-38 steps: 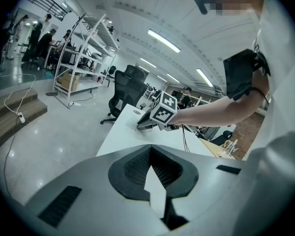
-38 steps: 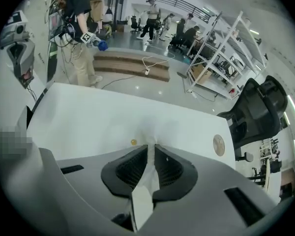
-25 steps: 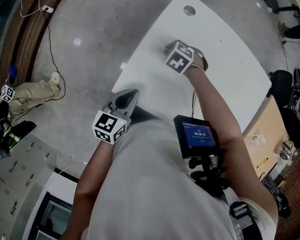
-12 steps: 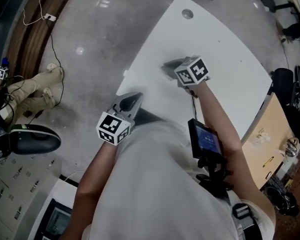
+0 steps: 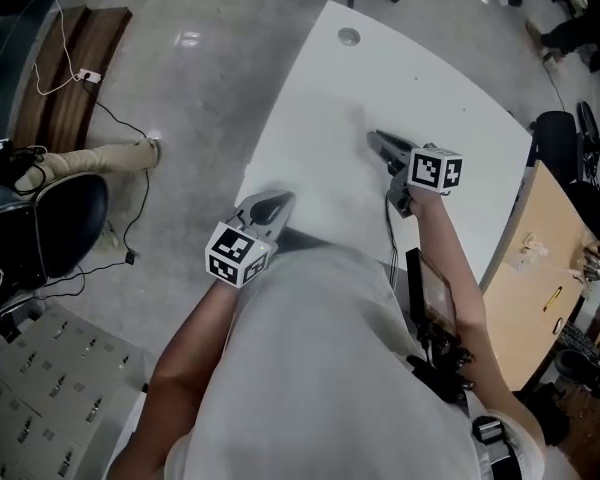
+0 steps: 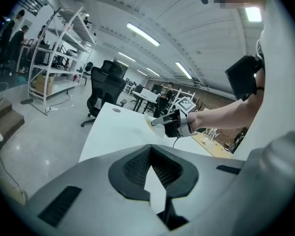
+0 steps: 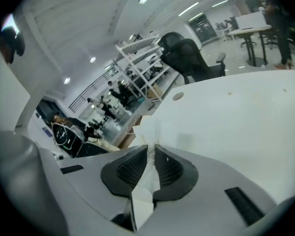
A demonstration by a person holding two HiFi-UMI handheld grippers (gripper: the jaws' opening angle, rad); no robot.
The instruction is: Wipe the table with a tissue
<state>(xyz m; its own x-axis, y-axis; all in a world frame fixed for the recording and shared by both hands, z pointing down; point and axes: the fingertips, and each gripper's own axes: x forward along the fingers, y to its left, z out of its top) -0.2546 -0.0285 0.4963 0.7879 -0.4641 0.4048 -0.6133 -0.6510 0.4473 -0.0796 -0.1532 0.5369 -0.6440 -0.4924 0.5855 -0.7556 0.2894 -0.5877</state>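
White tissue (image 7: 148,132) is sitting clamped in the right gripper (image 7: 151,150). In the right gripper view the two dark pads are pressing in on it from both sides. A crumpled tuft is poking out past the tips and more is bunching up behind them. In the head view that gripper is reaching out over the middle of the white table (image 5: 450,78), right of centre in the frame. It is pointing toward the upper left, with its marker cube (image 5: 436,170) riding just behind. The tissue itself is getting lost there, white on white.

Over to the left gripper view, and the tissue is showing as a pale flap hanging off the right gripper's tip at mid-frame, low over the tabletop. Whether it is actually touching the surface, I cannot tell.

The left gripper (image 5: 282,199) is hanging back at the table's near edge, lower left of centre in the head view. Its jaws are together at the tips and nothing is between them; only bare tabletop is showing through the wedge behind them.

A round cable port (image 5: 349,36) is sitting near the table's far corner at the top of the frame. A black office chair (image 5: 55,228) is standing on the grey floor (image 5: 200,98) at the left edge. A wooden desk (image 5: 535,268) is lying just beside the table at the right.
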